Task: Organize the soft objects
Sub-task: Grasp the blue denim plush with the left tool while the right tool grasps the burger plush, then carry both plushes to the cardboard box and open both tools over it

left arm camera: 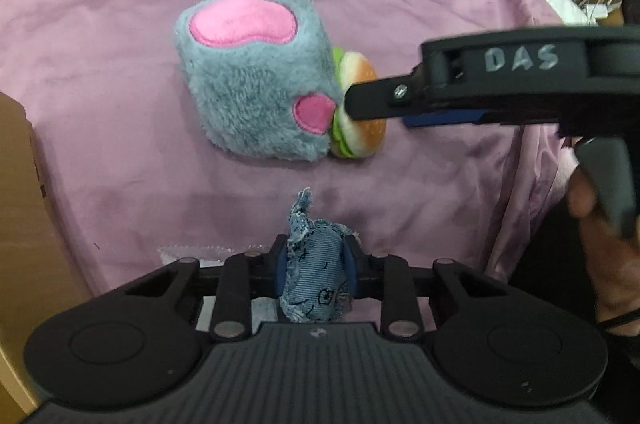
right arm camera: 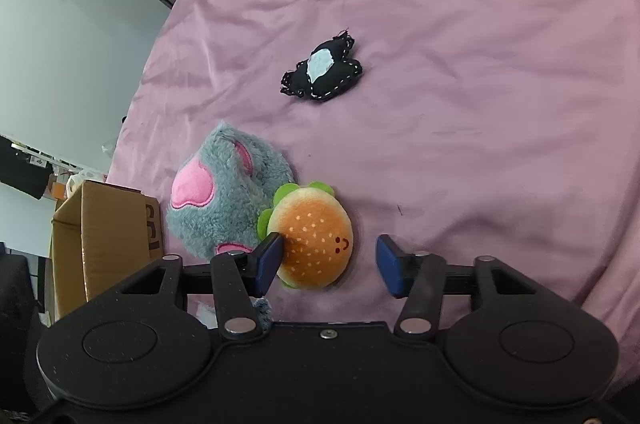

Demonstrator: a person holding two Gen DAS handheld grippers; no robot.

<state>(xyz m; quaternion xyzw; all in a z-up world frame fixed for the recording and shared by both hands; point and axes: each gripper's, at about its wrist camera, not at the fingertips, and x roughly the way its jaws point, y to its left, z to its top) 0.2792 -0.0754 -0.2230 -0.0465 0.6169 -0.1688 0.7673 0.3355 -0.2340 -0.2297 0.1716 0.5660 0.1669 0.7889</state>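
While my left claw (left arm camera: 315,266) pinches the denim toy (left arm camera: 312,278) tight, my right claw (right arm camera: 328,260) sits spread around the burger plush (right arm camera: 316,240) on the pink-covered desk (right arm camera: 460,103), one pad touching it, beside the grey plush (right arm camera: 216,207).

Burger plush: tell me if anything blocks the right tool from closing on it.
Nothing lies between the right tool and the burger plush; the plush already sits between the open fingers, one pad touching its left edge. The grey furry plush presses against the burger's far side, so that finger has to squeeze between the two toys.
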